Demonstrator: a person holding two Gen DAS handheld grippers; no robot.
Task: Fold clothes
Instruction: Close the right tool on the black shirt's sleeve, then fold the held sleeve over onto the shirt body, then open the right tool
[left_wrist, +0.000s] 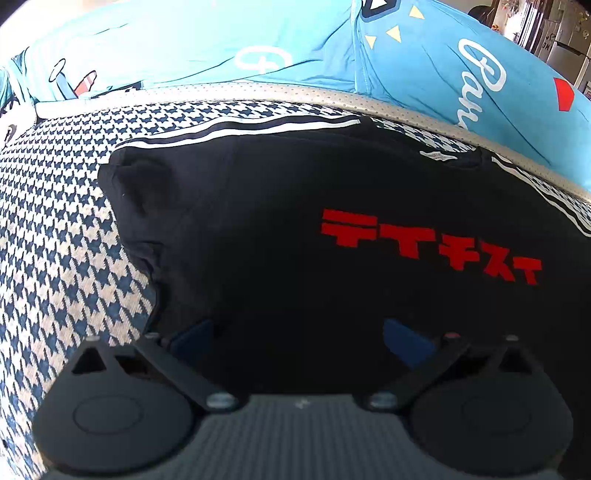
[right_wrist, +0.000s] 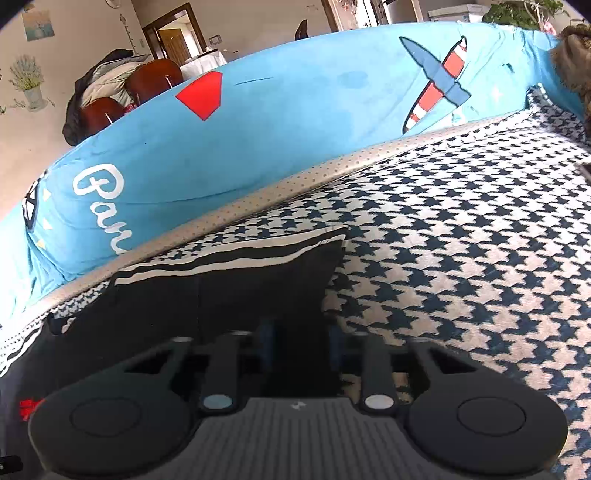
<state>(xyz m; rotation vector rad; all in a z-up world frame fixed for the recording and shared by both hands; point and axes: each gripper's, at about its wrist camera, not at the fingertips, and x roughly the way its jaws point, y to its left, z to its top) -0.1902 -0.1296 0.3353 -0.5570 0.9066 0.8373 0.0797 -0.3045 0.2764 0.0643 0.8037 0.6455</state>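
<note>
A black T-shirt (left_wrist: 277, 221) with red lettering (left_wrist: 428, 247) and white-striped sleeves lies flat on a blue-and-white houndstooth cover (left_wrist: 55, 240). My left gripper (left_wrist: 299, 336) hangs over the shirt's near part. Its blue pads (left_wrist: 192, 334) stand wide apart and it is open, holding nothing. In the right wrist view the shirt (right_wrist: 240, 295) fills the lower left, its striped sleeve (right_wrist: 258, 254) pointing away. My right gripper (right_wrist: 301, 343) sits at the shirt's right edge, its pads close together with black cloth pinched between them.
A light blue printed cover (right_wrist: 295, 118) rises behind the houndstooth cover (right_wrist: 461, 258), past a beige dotted strip (left_wrist: 258, 90). Bare houndstooth stretches right of the shirt. Brown chairs (right_wrist: 155, 79) with a dark coat stand in the room beyond.
</note>
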